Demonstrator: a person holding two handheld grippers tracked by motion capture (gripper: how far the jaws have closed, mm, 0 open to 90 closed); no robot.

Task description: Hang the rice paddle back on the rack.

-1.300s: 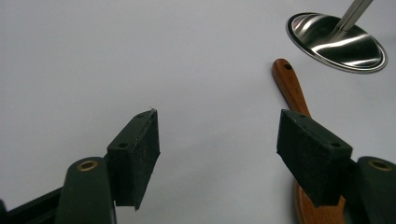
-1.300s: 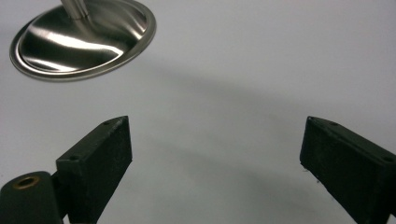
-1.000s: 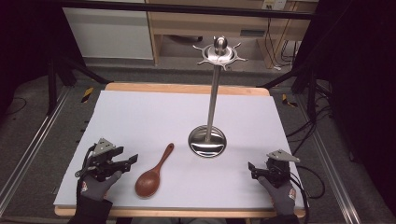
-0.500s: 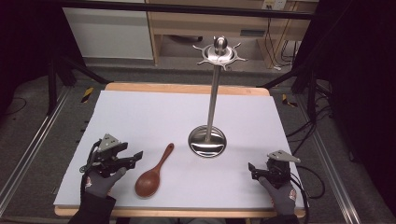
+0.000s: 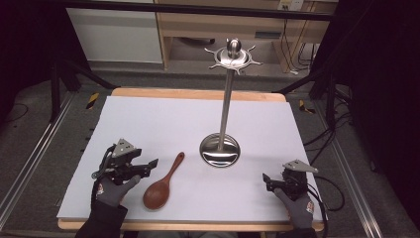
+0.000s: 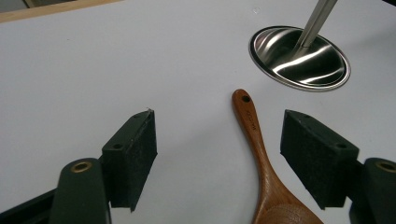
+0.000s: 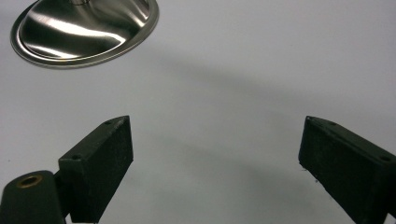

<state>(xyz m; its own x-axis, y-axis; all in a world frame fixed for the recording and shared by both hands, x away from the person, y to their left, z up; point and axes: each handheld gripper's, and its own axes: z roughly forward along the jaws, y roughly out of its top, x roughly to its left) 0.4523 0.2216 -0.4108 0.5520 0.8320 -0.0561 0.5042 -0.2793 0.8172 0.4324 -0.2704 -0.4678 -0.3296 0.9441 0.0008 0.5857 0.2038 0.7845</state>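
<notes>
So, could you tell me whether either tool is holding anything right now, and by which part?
Nothing is held. Both the left tool and right tool are open; the wooden spoon lies untouched.

text: none legible | wooden spoon point(image 6: 256, 140) handle: small stamped mark, too blurred to read

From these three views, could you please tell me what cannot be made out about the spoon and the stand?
- Wooden spoon: its bowl is cut off by the bottom edge of the left gripper view.
- Handle marking: too small to read there.
- Metal stand: the hooks on its top ring are too small to count in the high view.
- Stand base: cut by the top edge of the right gripper view.
</notes>
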